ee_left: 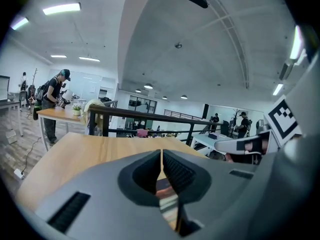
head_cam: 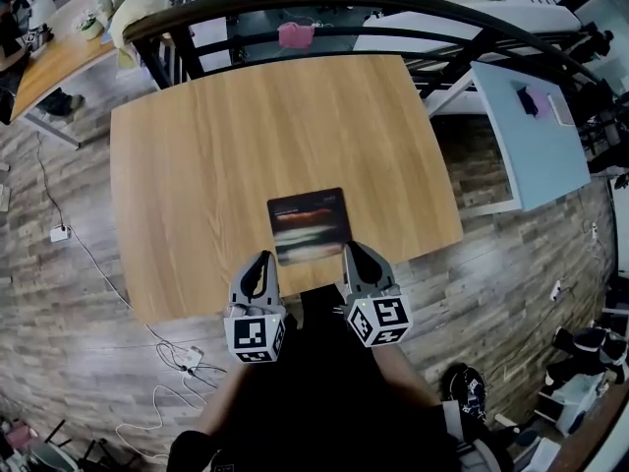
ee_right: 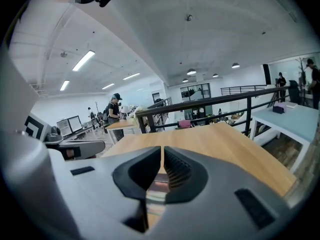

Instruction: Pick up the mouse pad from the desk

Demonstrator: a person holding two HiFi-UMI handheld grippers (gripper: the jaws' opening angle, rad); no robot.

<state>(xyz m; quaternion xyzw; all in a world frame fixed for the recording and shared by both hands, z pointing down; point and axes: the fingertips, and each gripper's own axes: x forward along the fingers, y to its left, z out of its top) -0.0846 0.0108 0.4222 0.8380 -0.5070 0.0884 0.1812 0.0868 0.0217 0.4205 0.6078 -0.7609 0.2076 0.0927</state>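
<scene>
The mouse pad [head_cam: 310, 226], a dark rectangle with a printed picture, lies flat near the front edge of the wooden desk [head_cam: 197, 165]. My left gripper [head_cam: 263, 258] is shut and empty, just off the pad's front left corner. My right gripper [head_cam: 352, 250] is also shut and empty, at the pad's front right corner. In the left gripper view the jaws [ee_left: 161, 154] meet with nothing between them, and a strip of the pad [ee_left: 167, 196] shows below them. The right gripper view shows the same: closed jaws [ee_right: 163, 151] above the pad [ee_right: 156, 189].
A black railing [head_cam: 324, 8] runs behind the desk, with a pink object [head_cam: 295, 34] beyond it. A light blue table [head_cam: 536, 136] stands at the right. Cables and a power strip [head_cam: 182, 357] lie on the floor at the left. A person [ee_left: 55, 99] stands at a far desk.
</scene>
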